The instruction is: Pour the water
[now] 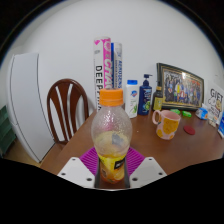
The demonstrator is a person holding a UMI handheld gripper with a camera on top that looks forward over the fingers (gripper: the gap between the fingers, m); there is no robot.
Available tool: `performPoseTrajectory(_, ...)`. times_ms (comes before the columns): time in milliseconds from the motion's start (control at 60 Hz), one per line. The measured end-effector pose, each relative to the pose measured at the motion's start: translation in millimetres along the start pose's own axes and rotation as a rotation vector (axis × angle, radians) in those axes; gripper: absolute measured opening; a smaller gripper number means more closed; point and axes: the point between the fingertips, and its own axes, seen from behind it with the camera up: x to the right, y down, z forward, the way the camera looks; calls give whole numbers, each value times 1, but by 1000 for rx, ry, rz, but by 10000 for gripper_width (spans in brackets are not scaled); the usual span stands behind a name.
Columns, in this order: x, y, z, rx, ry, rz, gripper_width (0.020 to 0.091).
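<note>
Holding the bottle (111,135) upright at centre frame, the gripper (112,165) clenches it between both pads. Nothing looks poured yet; the mug (166,124) waits on the table (190,150) at the right, well apart.

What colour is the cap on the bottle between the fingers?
Orange: the bottle has an orange cap, seen in the gripper view.

chair (66,105), mug (167,124) — framed picture (180,86)
</note>
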Motion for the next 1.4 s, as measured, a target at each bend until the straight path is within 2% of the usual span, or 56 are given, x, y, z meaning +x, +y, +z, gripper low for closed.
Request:
performPoseTrajectory(17, 0, 0, 0, -4, -3, 6, 351)
performPoseTrajectory(33, 0, 1, 0, -8, -6, 10, 294)
performPoseTrajectory(183, -4, -22, 1, -17, -51, 103, 292)
performPoseTrajectory(467, 15, -160, 20, 71, -305, 843, 291)
performPoseTrajectory(633, 50, -212, 49, 102, -462, 1265, 288)
performPoseTrajectory(850, 101, -213, 88, 82, -585, 1784, 289)
performPoseTrajectory(1017, 121, -191, 109, 48, -589, 2018, 289)
performPoseTrajectory(1250, 116, -183, 107, -36, -534, 1832, 290)
performPoseTrajectory(1400, 143, -195, 89, 14, -414, 1389, 291)
